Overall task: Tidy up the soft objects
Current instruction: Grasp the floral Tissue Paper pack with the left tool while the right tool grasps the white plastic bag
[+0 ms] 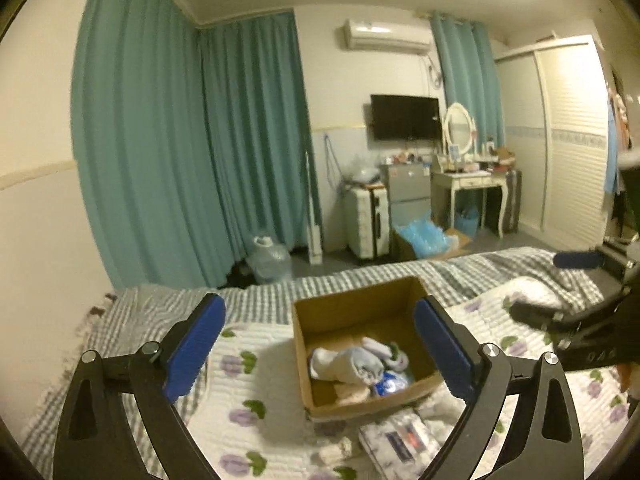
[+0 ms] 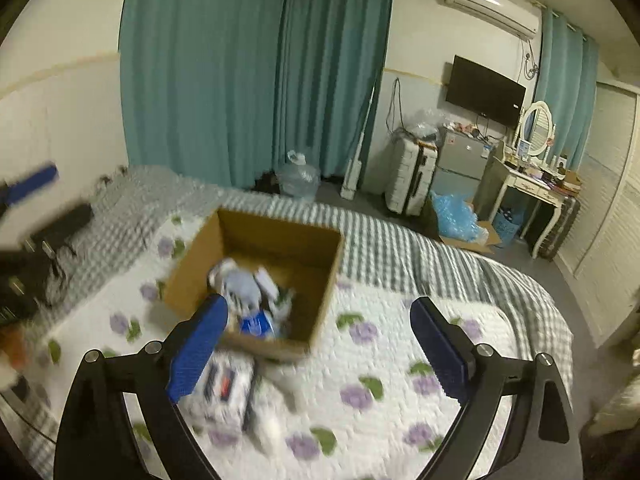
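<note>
An open cardboard box (image 1: 352, 312) stands on the bed and holds rolled socks (image 1: 352, 362) and a blue packet (image 1: 390, 384). It also shows in the right wrist view (image 2: 280, 240), with the socks (image 2: 244, 282) inside. A white tissue pack (image 1: 400, 436) lies on the quilt in front of the box, also in the right wrist view (image 2: 226, 388), with small white soft items beside it. My left gripper (image 1: 320, 354) is open and empty, above the box's near side. My right gripper (image 2: 318, 344) is open and empty, above the quilt right of the box.
The bed has a floral quilt (image 2: 380, 380) over a grey checked sheet (image 1: 272, 300). Beyond the bed stand teal curtains (image 1: 248, 128), a water jug (image 1: 270, 258), a suitcase (image 1: 368, 224), a small fridge (image 1: 406, 188), a dressing table (image 1: 472, 180) and a wardrobe (image 1: 572, 140).
</note>
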`<state>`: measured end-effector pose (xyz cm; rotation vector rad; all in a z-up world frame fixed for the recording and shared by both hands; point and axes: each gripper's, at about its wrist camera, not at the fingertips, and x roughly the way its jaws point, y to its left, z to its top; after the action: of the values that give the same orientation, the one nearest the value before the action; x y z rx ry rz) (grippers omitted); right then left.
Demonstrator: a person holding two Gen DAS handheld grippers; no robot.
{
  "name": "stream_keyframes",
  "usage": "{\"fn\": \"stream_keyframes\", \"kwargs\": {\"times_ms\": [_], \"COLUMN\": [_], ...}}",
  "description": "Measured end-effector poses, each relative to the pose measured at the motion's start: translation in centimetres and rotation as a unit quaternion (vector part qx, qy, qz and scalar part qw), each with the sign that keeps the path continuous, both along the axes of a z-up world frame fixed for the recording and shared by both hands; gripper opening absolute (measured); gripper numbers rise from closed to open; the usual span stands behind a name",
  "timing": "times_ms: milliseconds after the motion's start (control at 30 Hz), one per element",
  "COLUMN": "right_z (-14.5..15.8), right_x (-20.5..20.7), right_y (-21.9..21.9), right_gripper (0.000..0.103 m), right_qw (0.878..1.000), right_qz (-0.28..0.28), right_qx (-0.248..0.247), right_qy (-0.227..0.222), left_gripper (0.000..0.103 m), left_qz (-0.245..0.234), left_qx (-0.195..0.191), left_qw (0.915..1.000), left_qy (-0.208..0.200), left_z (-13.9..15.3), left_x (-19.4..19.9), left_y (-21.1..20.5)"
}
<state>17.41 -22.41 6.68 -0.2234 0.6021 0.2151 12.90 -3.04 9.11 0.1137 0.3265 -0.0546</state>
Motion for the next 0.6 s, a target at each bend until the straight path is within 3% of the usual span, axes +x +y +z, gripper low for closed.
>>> {"fn": "stream_keyframes", "kwargs": {"times_ms": [200,300,400,600], "right_z": [-4.8,-7.8,-10.9,-17.1], "right_x": [-2.4,-2.1,-1.8,-1.1], "right_y": [-0.6,-0.4,-0.1,1.0], "right_gripper": [0.093,0.093,0.093,0.093], "right_qw": [0.999,0.998,0.996,0.990], "right_qz": [0.014,0.020,0.029,0.056], "right_qx": [-0.009,-0.011,-0.022,-0.062], "right_qy": [0.033,0.059,0.078,0.111], "left_gripper": [0.097,0.097,0.097,0.097], "left_qz": [-0.017,-0.008,0.006,0.005], "left_qx": [-0.028,-0.014,0.001,-0.021], "left_qw": [0.9992,0.9987,0.9973,0.9912], "left_qy": [0.022,0.048,0.073,0.131], "left_z": [-1.4,-3.5,-6.4,-12.7], "left_x": [-3.4,-3.6,-3.4,-2.6], "left_y": [-0.5,-1.6,-2.5,-3.8]}}
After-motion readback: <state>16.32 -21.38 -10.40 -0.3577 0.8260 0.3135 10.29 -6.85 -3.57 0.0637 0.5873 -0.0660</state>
